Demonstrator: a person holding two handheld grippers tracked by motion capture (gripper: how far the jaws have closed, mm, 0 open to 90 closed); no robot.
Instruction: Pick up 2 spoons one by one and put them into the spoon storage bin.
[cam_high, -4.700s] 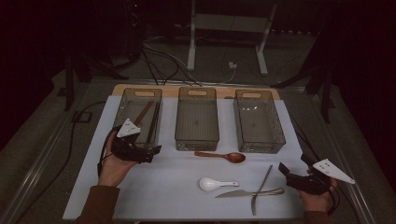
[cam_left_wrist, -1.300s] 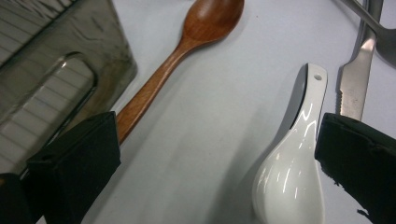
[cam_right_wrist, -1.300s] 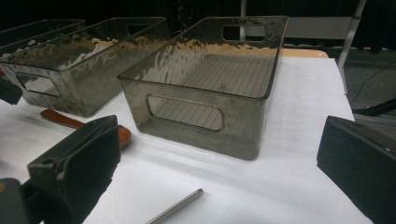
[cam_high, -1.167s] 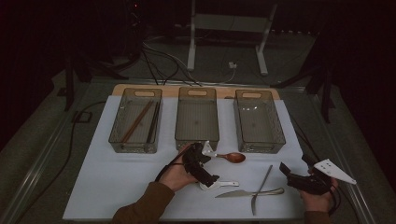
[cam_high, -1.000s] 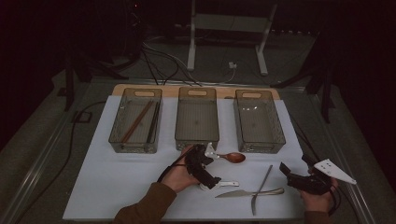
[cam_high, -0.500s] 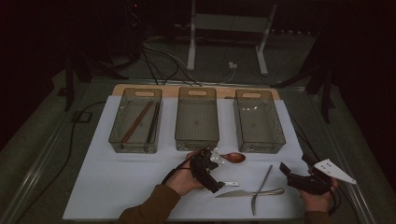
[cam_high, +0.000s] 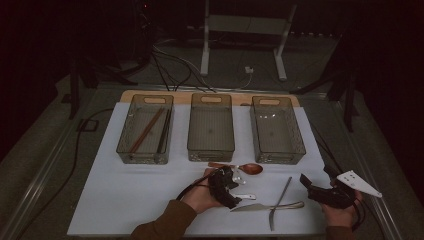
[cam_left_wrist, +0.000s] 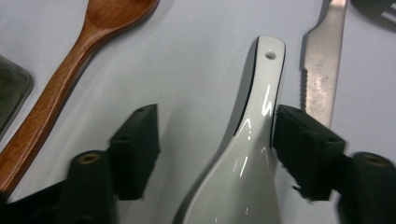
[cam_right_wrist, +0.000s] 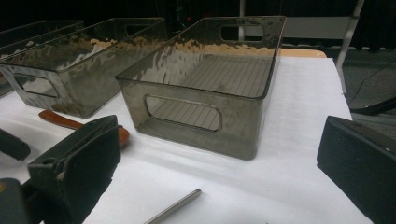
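Note:
A white ceramic spoon (cam_left_wrist: 252, 140) lies on the white cloth between the jaws of my left gripper (cam_left_wrist: 215, 122). The jaws have just been closing: the right pad (cam_left_wrist: 299, 135) touches the spoon's handle, while the left pad (cam_left_wrist: 137, 144) stands apart from it. In the high view the left gripper (cam_high: 231, 192) sits low over the spoon, whose handle end (cam_high: 246, 196) sticks out to the right. A wooden spoon (cam_left_wrist: 70, 79) lies just beyond. My right gripper (cam_high: 312, 189) rests at the front right, open with nothing between its jaws.
Three clear bins stand in a row at the back: the left bin (cam_high: 145, 129) holds chopsticks, the middle bin (cam_high: 211, 127) and right bin (cam_high: 277, 129) look empty. A table knife (cam_high: 265, 206) and a crossed metal utensil (cam_high: 281, 195) lie between the grippers.
The left hand has come from the left bin to the front middle and sunk over the white spoon, its jaws narrowing around it. The right hand has stayed put.

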